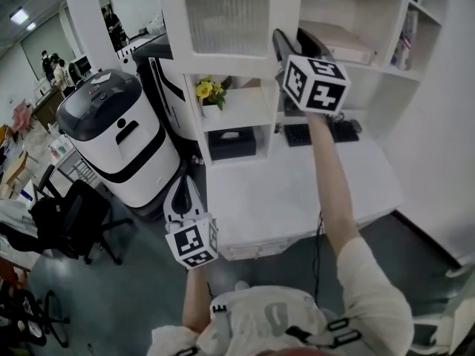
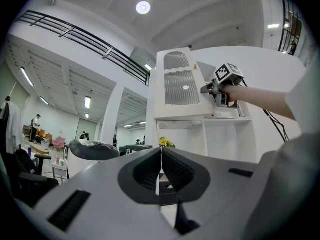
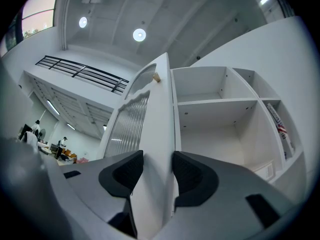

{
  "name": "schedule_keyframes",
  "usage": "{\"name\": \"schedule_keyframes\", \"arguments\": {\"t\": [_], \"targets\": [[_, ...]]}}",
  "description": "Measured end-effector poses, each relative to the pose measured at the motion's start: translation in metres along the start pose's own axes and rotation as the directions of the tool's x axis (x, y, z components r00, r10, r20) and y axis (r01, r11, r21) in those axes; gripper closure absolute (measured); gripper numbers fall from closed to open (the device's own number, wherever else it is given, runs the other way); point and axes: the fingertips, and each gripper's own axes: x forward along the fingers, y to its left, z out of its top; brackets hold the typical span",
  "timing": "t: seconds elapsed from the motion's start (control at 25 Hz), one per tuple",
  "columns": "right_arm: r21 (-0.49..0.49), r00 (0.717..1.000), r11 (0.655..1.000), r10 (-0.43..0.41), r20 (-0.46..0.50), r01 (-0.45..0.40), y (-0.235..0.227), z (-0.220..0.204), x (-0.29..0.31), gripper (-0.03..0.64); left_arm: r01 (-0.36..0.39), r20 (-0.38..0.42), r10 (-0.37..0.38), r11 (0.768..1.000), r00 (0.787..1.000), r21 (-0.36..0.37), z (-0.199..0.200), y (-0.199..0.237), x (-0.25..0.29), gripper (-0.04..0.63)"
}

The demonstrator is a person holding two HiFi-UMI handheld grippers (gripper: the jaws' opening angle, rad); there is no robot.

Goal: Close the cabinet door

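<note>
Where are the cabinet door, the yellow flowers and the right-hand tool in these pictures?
cabinet door (image 1: 223,17), head view: its ribbed glass panel.
yellow flowers (image 1: 206,89), head view: the blossoms.
right tool (image 3: 156,166), right gripper view: midway between its pads, clamped on the door's edge.

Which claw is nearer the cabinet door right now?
Right. The right claw grips the edge of the cabinet door; the left claw hangs shut, low and well away.
</note>
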Motion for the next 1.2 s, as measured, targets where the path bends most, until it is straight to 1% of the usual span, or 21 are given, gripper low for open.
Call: {"name": "schedule_keyframes", "arguments": {"t": [0.6, 1.2], "targets": [[0.007, 1.000, 1.000, -0.015, 0.001, 0.015, -0.007, -0.005, 0.012, 0.442, -0.011, 0.001, 0.011, 1.000, 1.000, 0.001, -0.002, -0.002, 0.008, 0.589], [-0.028, 0.999, 0.999, -0.035, -0.002, 0.035, -0.016, -0.011, 0.030, 0.442, -0.011, -0.011, 0.011, 1.000, 1.000, -0.001, -0.006, -0.002, 0.024, 0.589]]}}
